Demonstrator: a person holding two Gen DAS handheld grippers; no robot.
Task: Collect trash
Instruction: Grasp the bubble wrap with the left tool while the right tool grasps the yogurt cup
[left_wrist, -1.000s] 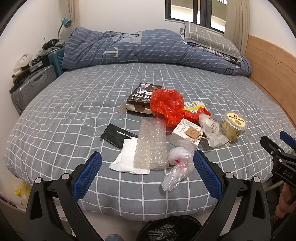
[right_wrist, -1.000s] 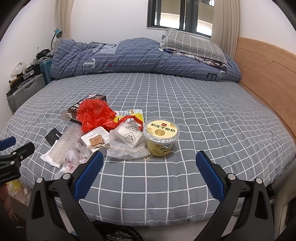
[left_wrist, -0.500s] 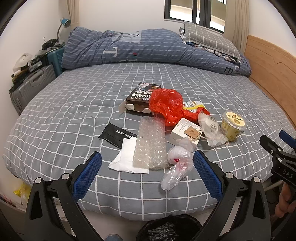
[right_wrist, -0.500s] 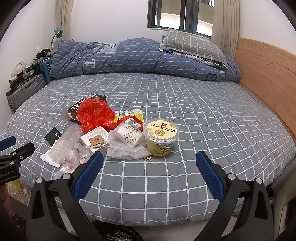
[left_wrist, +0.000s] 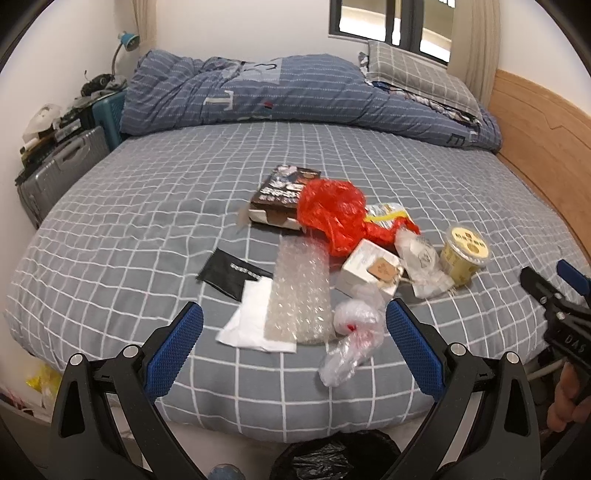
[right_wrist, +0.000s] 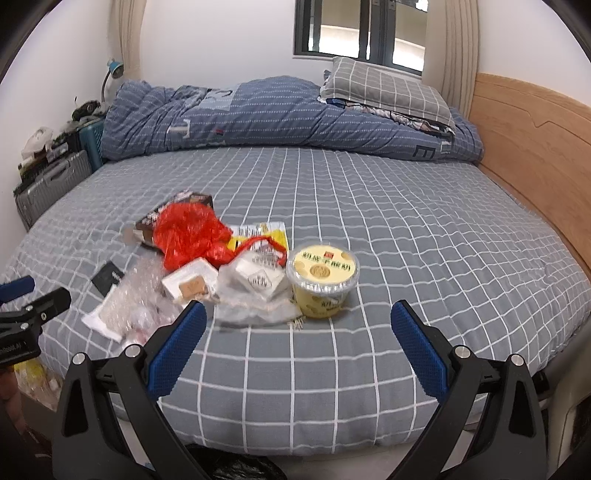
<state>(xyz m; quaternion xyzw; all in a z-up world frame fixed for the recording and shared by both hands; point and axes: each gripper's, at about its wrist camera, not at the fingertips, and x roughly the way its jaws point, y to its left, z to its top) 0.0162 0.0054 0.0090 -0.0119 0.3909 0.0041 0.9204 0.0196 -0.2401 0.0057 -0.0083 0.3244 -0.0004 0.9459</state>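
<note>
A heap of trash lies on the grey checked bed (left_wrist: 129, 229): a red plastic bag (left_wrist: 332, 214), a dark box (left_wrist: 284, 194), a bubble wrap sheet (left_wrist: 299, 291), a white napkin (left_wrist: 255, 321), a black sachet (left_wrist: 229, 273), a small white box (left_wrist: 371, 269), a crumpled clear bag (left_wrist: 354, 332) and a yellow yogurt cup (left_wrist: 466, 254). My left gripper (left_wrist: 294, 352) is open and empty, just short of the bubble wrap. My right gripper (right_wrist: 298, 347) is open and empty, in front of the yogurt cup (right_wrist: 322, 280) and a clear wrapper (right_wrist: 258, 291).
A bin with a black bag (left_wrist: 332, 459) stands on the floor below the bed's near edge. A rolled blue duvet (left_wrist: 295, 96) and pillow (right_wrist: 384, 86) lie at the far side. A wooden headboard (right_wrist: 535, 147) is on the right, a grey suitcase (left_wrist: 55, 170) on the left.
Both grippers have moved a little closer to the trash on the bed. Both stay open and empty.
</note>
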